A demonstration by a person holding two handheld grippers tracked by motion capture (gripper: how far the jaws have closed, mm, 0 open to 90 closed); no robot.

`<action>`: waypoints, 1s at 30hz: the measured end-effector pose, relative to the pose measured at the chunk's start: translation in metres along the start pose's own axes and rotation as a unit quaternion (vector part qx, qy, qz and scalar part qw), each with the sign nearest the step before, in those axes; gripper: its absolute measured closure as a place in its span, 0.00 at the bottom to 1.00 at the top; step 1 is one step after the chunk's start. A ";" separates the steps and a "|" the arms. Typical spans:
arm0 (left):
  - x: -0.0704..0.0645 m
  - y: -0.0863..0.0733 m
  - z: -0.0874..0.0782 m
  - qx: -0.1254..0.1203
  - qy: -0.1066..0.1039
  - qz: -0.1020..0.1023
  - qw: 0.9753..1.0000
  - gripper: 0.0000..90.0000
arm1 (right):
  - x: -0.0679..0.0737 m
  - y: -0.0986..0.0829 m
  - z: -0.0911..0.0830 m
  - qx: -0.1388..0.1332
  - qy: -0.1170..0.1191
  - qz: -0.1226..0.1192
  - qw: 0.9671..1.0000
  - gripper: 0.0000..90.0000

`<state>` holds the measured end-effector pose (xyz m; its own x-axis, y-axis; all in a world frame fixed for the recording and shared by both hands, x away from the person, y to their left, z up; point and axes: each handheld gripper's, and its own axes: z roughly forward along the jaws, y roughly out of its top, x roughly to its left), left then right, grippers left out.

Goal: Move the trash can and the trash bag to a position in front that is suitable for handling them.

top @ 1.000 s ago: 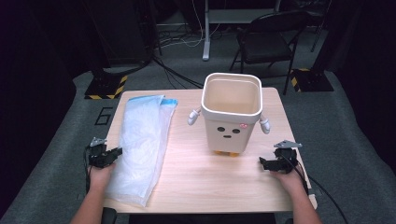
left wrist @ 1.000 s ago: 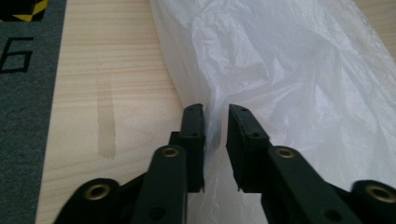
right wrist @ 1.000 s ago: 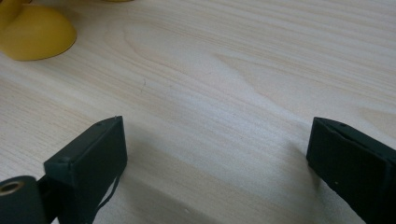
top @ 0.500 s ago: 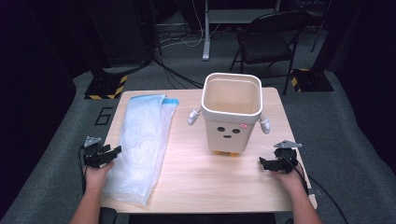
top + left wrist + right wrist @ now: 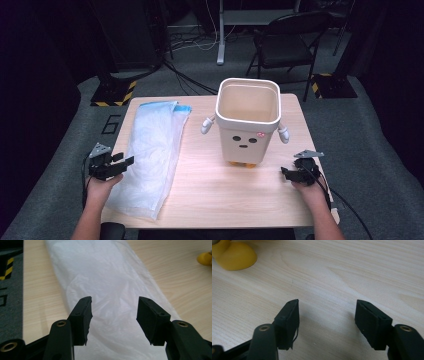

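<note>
Clear plastic bag (image 5: 151,155) lying flat left of the cream bin (image 5: 247,120) on the worktop (image 5: 215,195), left gripper (image 5: 113,311) spread wide over the bag's near part, right gripper (image 5: 327,315) spread above bare wood right of the bin's yellow feet (image 5: 235,255)

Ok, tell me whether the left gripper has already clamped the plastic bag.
No, the left gripper has its jaws spread wide above the plastic bag, with nothing pinched between them.

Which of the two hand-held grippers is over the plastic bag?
The left hand-held gripper: its open jaws hang over the plastic bag. The right hand-held gripper faces bare table.
</note>
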<state>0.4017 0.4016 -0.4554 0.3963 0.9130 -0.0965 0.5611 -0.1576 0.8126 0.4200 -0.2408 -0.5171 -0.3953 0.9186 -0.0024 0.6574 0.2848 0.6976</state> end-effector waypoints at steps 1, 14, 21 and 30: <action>-0.003 0.002 0.000 0.002 -0.005 0.007 1.000 0.50 | 0.000 0.000 -0.001 0.002 0.000 -0.007 1.000 0.43; -0.045 0.023 0.009 0.034 -0.076 0.059 0.995 0.52 | 0.004 0.012 -0.013 0.014 0.006 -0.003 1.000 0.49; -0.067 0.041 0.013 0.045 -0.106 0.084 0.990 0.49 | 0.016 0.026 -0.031 0.002 0.023 -0.024 0.999 0.51; -0.079 0.045 0.020 0.064 -0.135 0.091 0.985 0.55 | 0.021 0.038 -0.052 -0.013 0.046 -0.037 0.998 0.55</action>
<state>0.4102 0.3144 -0.4225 0.6672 0.7351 -0.1198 0.5436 -0.3707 0.7530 0.4033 -0.2254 -0.4533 -0.5002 0.8658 0.0106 0.6083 0.3427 0.7159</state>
